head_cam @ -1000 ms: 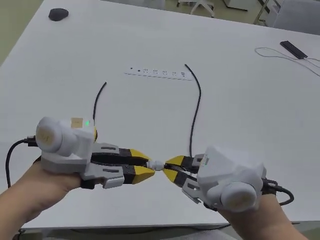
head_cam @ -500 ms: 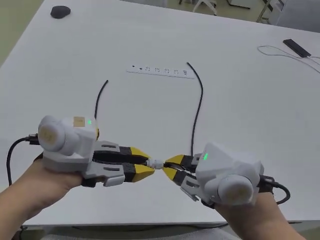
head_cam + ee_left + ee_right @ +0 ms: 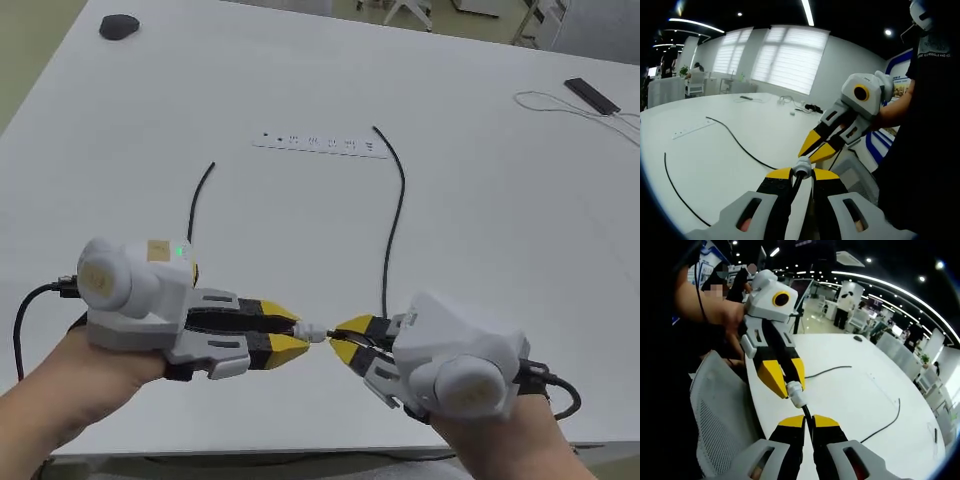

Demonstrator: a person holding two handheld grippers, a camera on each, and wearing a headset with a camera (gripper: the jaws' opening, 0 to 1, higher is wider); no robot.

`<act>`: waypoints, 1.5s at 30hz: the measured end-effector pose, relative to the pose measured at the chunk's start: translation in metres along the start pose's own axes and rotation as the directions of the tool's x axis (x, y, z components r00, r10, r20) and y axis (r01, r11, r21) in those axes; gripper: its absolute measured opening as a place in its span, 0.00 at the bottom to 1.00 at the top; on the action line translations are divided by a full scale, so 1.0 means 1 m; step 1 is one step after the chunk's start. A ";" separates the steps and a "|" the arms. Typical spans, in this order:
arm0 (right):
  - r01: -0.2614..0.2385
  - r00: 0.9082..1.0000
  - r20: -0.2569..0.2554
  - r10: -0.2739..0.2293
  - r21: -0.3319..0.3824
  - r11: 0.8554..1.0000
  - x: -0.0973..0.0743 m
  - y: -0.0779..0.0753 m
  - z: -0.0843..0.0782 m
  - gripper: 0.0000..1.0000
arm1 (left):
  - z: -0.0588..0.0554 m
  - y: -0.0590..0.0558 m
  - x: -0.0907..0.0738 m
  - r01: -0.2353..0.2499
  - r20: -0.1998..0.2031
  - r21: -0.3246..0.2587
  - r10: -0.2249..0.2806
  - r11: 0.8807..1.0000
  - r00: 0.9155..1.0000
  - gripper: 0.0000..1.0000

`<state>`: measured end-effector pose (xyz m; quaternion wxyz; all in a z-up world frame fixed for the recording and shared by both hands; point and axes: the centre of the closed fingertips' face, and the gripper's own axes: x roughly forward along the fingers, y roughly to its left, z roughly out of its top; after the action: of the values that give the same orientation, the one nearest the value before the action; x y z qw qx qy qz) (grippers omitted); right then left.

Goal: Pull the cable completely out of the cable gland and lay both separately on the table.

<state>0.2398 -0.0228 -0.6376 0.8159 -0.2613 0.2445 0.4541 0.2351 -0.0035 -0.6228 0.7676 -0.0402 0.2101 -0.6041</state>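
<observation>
The left gripper (image 3: pixel 297 334) is clamping its yellow jaws on the white cable gland (image 3: pixel 314 332). The right gripper (image 3: pixel 338 339), facing it tip to tip, is pinching the black cable (image 3: pixel 397 215) just where it leaves the gland. Both are being held over the near edge of the table (image 3: pixel 500 260), much as half a second ago, with the gap between the tips hardly changing. The cable is trailing away to the far power strip (image 3: pixel 318 143), and a second black cable (image 3: pixel 197 200) is lying to the left.
</observation>
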 end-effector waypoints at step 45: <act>0.153 0.982 -0.163 -0.098 0.368 0.917 0.001 -0.027 -0.076 0.00 | -0.003 -0.002 0.003 0.002 0.029 -0.060 0.000 0.998 1.000 0.15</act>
<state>0.2512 -0.0836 -0.6889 0.8591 -0.1455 0.3672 0.3254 0.2327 -0.0063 -0.6256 0.7687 -0.0720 0.2170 -0.5973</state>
